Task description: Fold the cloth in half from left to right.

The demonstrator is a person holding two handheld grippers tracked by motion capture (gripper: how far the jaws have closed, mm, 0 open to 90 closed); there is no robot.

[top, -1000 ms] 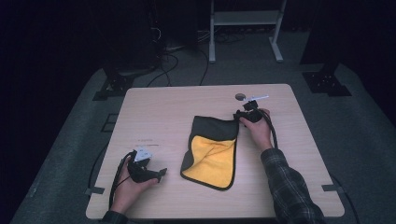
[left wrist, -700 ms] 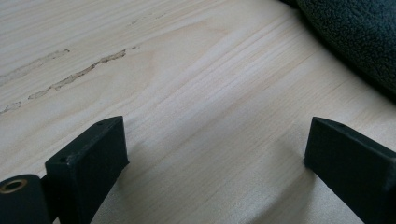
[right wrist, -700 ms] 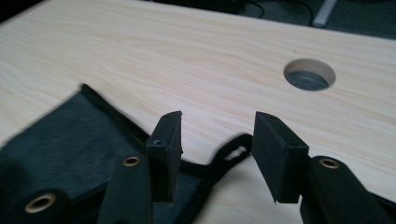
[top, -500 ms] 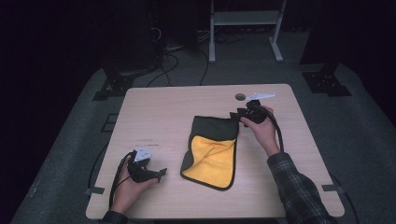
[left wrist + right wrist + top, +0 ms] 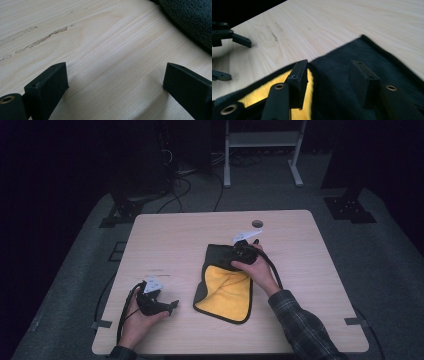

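Right gripper (image 5: 243, 254) hovers with jaws parted over the dark cloth (image 5: 223, 282) lying mid-table, its yellow lining showing. Best to pinch the folded far edge squarely. Left gripper (image 5: 159, 303) rests open near the table's front-left edge.

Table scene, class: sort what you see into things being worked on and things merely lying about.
In use:
cloth, dark outside and yellow inside
right gripper, jaws apart over the cloth
left gripper, open on bare wood

Lying about:
floor cables
metal stand
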